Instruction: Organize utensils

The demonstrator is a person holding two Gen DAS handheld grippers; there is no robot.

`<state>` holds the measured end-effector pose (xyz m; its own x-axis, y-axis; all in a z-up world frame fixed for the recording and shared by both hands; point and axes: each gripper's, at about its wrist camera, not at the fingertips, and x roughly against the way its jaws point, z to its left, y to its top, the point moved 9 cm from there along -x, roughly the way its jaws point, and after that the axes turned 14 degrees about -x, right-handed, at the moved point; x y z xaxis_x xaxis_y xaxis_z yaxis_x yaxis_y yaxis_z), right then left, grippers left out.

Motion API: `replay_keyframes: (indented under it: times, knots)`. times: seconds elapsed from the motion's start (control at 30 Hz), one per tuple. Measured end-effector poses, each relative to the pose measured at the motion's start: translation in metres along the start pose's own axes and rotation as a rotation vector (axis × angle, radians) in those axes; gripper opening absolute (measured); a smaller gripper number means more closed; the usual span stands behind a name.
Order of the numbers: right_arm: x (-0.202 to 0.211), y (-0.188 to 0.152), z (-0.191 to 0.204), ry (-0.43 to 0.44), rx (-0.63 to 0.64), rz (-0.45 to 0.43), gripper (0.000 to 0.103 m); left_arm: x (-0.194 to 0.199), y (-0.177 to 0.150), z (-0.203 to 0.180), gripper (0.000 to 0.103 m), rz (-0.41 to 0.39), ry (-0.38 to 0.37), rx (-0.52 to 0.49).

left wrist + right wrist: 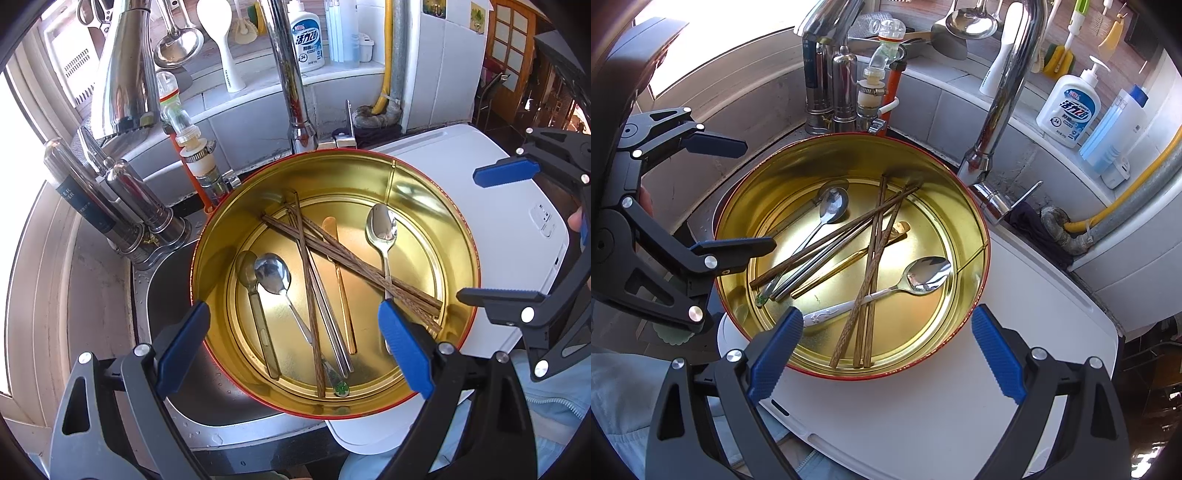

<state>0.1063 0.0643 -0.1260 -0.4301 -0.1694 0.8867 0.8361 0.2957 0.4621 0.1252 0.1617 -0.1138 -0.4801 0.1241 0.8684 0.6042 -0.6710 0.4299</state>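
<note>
A round gold tin (369, 173) with a red outside holds the utensils. In it lie a silver spoon (380, 225), a second silver spoon (273, 273), a duller spoon (245, 269), crossed wooden chopsticks (351, 266), metal chopsticks (328, 325) and a gold utensil (340, 273). My left gripper (293, 345) is open over the tin's near-left side, holding nothing. My right gripper (886, 354) is open at the near rim of the tin (812, 158), above the handle of the patterned spoon (929, 275) and the wooden chopsticks (871, 266). Each gripper appears in the other's view: left gripper (738, 195), right gripper (495, 236).
The tin rests partly on a white board (923, 417) and partly over a steel sink (166, 280). A chrome faucet (1008, 92) and filter taps (122, 206) rise close behind it. A detergent bottle (1067, 110) and hanging ladles stand on the ledge beyond.
</note>
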Motion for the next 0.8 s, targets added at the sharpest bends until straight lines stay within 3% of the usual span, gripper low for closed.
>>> replay_keyframes:
  times: [0.8]
  knots:
    - [0.0056, -0.0046, 0.0013, -0.009, -0.007, -0.009, 0.094, 0.0022, -0.0034, -0.0048, 0.090, -0.002, 0.000, -0.015]
